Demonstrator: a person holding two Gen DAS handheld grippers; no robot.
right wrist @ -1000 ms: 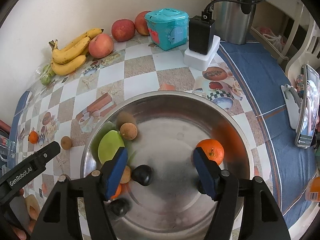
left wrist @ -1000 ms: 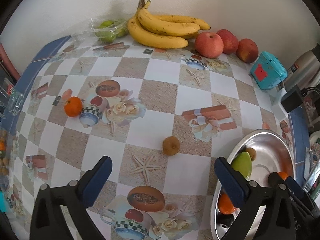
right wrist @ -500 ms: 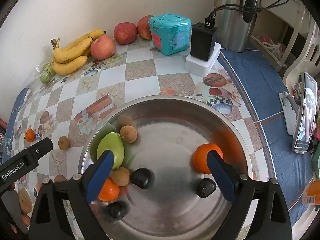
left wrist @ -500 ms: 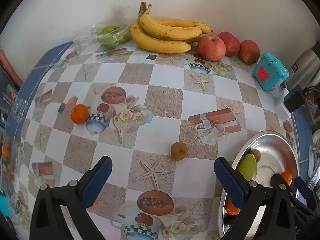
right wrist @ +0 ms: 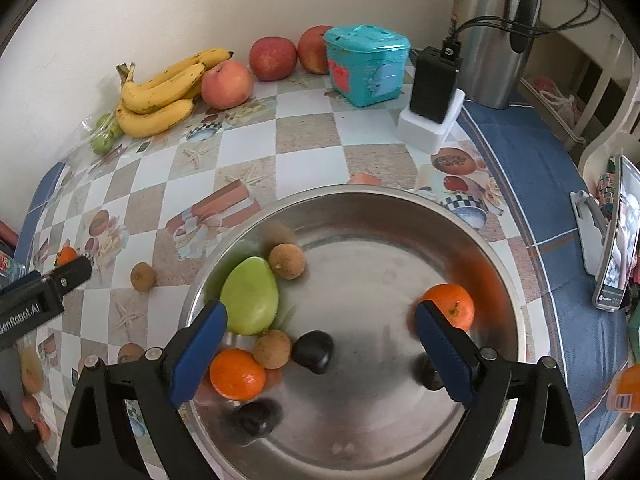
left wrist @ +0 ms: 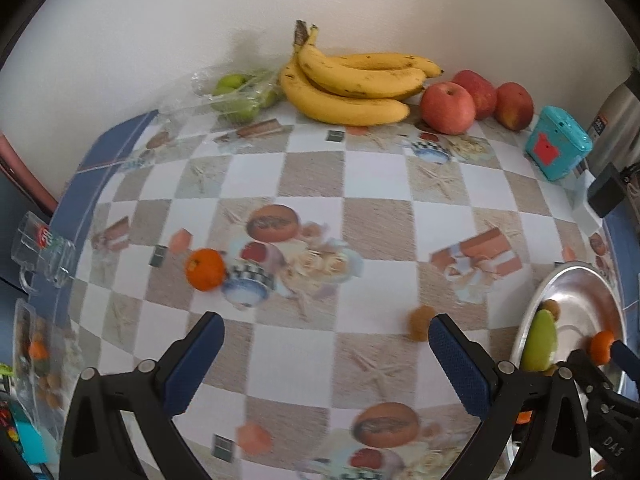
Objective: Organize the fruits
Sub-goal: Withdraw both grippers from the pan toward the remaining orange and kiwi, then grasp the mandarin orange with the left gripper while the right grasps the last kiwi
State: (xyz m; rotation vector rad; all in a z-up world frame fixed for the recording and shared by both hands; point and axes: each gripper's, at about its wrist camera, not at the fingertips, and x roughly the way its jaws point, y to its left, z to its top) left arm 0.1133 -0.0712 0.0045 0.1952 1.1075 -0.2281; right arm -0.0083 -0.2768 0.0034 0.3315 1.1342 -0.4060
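Observation:
In the right wrist view my right gripper [right wrist: 320, 316] hangs open over a steel bowl [right wrist: 360, 193], nothing between its pads. The bowl holds a green mango [right wrist: 250, 296], two oranges [right wrist: 450, 306] [right wrist: 238, 374], brown longans [right wrist: 286, 261] and dark round fruits [right wrist: 313, 351]. My left gripper [left wrist: 324, 332] is open above the checked tablecloth with nothing in it. A loose longan [left wrist: 421, 322] lies just beyond its right fingertip, and an orange [left wrist: 205, 269] sits further left. Bananas [left wrist: 352, 88], apples [left wrist: 448, 107] and bagged green fruits [left wrist: 240, 92] line the back wall.
A teal box [right wrist: 366, 65], a black charger on a white block [right wrist: 434, 88] and a steel flask [right wrist: 496, 32] stand behind the bowl. A phone on a stand [right wrist: 620, 236] is at the right. A glass mug [left wrist: 40, 248] sits at the table's left edge.
The right gripper's jaws spread much wider over the bowl; the orange stays beside its right finger. The left gripper shifted left, so the loose longan now sits by its right fingertip.

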